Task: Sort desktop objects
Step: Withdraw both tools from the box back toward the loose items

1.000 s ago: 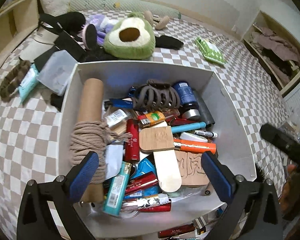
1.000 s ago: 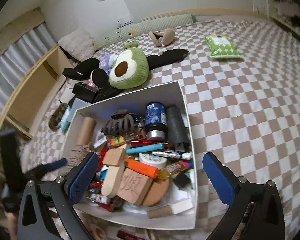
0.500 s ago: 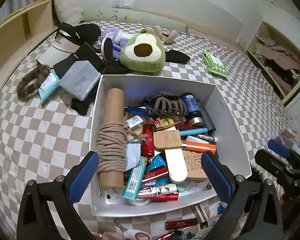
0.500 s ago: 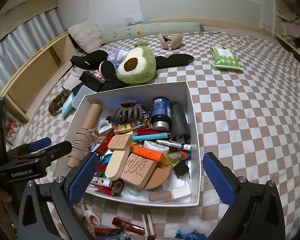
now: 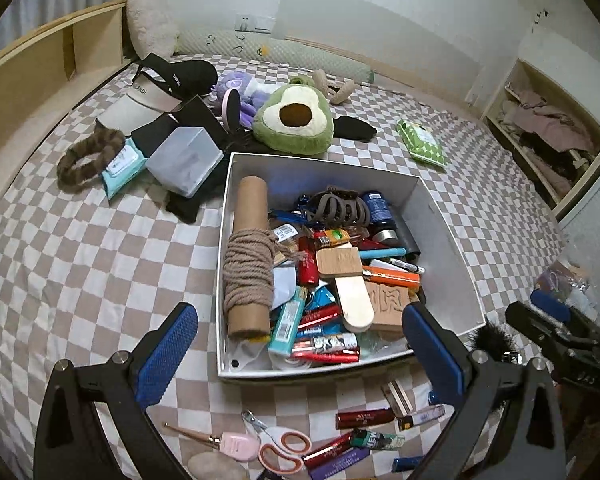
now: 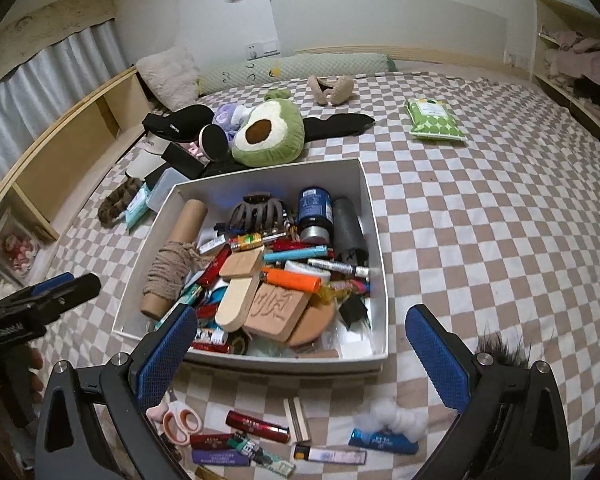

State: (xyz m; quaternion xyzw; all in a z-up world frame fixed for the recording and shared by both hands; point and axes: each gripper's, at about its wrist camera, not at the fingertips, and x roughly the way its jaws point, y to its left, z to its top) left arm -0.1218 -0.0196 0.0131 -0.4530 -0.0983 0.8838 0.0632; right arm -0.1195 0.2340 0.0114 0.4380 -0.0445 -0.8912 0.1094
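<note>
A white box (image 5: 236, 176) (image 6: 374, 248) full of small items sits on the checkered bed: a cardboard tube wrapped in rope (image 5: 250, 264) (image 6: 168, 268), a brown hair claw (image 5: 340, 206) (image 6: 260, 212), an orange lighter (image 6: 294, 280), a wooden block (image 6: 278, 310). My left gripper (image 5: 300, 344) hangs open above the box's near edge, holding nothing. My right gripper (image 6: 302, 346) is also open and empty over the box's front rim. Loose scissors (image 5: 280, 444) (image 6: 180, 422), lighters and tubes (image 6: 258, 424) lie in front of the box.
An avocado plush (image 5: 296, 124) (image 6: 268, 136), black cap (image 5: 184, 74), clear plastic case (image 5: 184, 160), fur scrunchie (image 5: 86, 158) and green wipes pack (image 6: 436, 120) lie behind the box. Wooden shelves run along the left edge (image 6: 60, 140). A cotton wad (image 6: 392, 418) lies in front.
Both grippers have pulled back and up from the box, so the loose items in front of it have come into view. Both stay open.
</note>
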